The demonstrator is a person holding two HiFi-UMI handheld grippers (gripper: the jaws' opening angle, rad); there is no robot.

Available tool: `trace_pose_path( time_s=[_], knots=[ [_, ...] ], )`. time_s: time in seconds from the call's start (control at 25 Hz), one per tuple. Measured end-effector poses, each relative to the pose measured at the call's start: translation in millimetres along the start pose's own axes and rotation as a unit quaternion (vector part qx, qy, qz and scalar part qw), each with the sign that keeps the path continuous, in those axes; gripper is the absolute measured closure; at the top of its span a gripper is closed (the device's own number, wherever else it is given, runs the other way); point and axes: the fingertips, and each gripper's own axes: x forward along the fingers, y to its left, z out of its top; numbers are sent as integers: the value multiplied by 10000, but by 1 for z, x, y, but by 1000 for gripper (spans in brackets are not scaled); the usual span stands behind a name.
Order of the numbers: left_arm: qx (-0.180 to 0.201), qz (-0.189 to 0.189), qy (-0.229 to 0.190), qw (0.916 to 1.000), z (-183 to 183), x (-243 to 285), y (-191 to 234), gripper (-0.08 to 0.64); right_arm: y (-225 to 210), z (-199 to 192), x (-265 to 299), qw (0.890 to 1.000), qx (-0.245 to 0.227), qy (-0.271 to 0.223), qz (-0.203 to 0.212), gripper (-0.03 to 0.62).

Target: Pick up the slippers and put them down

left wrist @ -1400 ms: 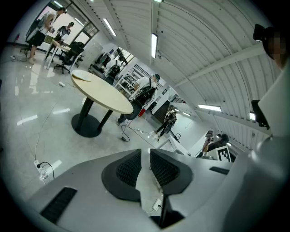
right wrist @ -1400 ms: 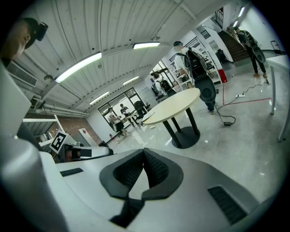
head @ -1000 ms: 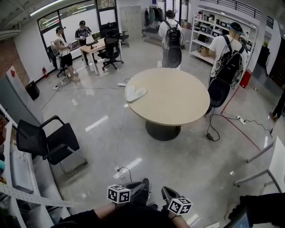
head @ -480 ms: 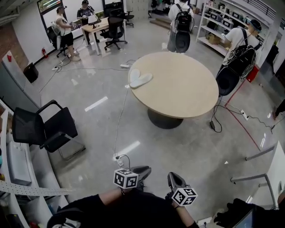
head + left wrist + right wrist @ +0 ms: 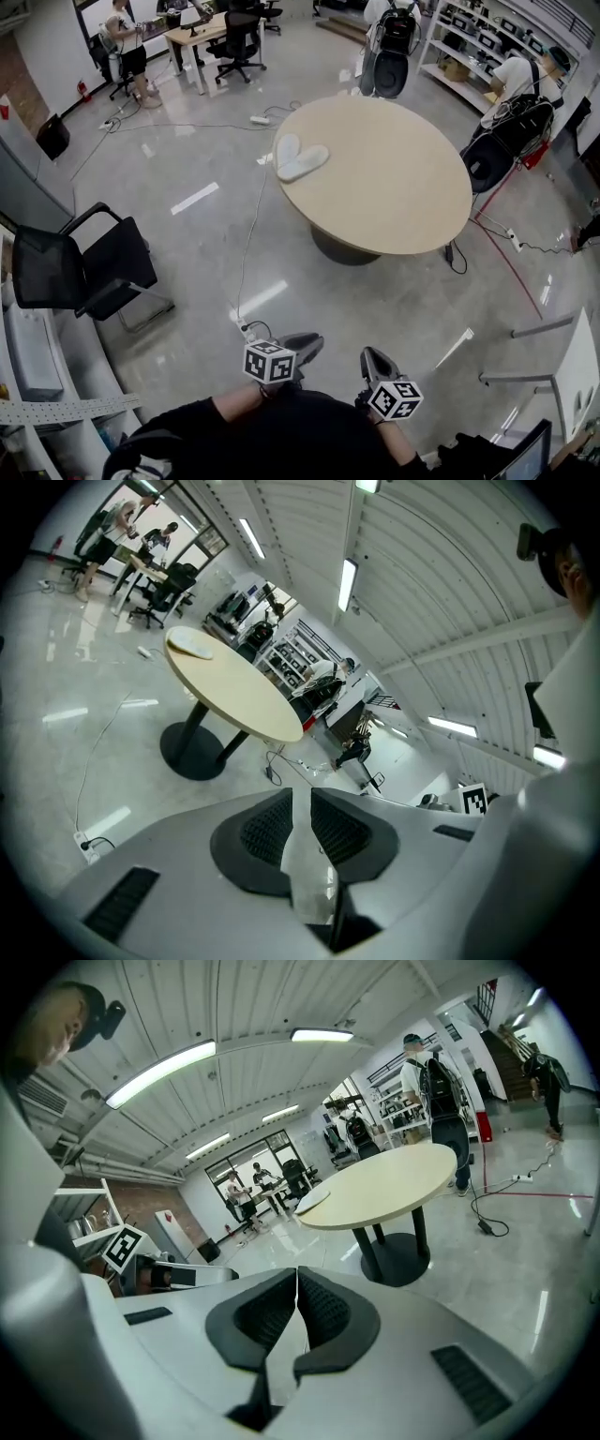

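A pair of pale slippers (image 5: 300,159) lies side by side near the left edge of the round beige table (image 5: 394,178). They also show small and far off in the left gripper view (image 5: 195,647) and the right gripper view (image 5: 314,1199). Both grippers are held low in front of the person's body, well short of the table and over the floor. My left gripper (image 5: 305,345) has its jaws a narrow slit apart with nothing between them (image 5: 302,794). On my right gripper (image 5: 373,359) the pads meet and hold nothing (image 5: 297,1274).
A black chair (image 5: 80,272) stands at the left. A white cable runs across the floor to a power strip (image 5: 246,328) just ahead of the grippers. Two people with backpacks (image 5: 394,47) (image 5: 516,103) stand beyond the table, near shelves. More cables lie right of the table base.
The whole view has come closer to the table, and both grippers have travelled forward with it. Their jaws look the same as before.
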Motion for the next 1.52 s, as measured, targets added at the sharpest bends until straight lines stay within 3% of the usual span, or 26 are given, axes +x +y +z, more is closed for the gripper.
trace_pose_path(
  time_s=[0.56, 0.8, 1.0, 1.32, 1.52],
  knots=[
    [-536, 670, -540, 9948, 63, -34, 95, 485, 33, 25, 120, 9962, 61, 556, 665, 575],
    [-767, 1195, -930, 9855, 94, -38, 135, 485, 37, 40, 183, 9889, -54, 898, 1180, 575],
    [-855, 1518, -1152, 9780, 138, -17, 160, 485, 29, 73, 245, 9794, -133, 1207, 1615, 575],
    [-679, 1923, -1352, 9696, 219, 24, 179, 485, 8, 139, 320, 9681, -172, 1413, 2062, 575],
    [-681, 1949, -1532, 9664, 259, 54, 186, 485, -10, 176, 353, 9653, -124, 1365, 2221, 575]
  ],
)
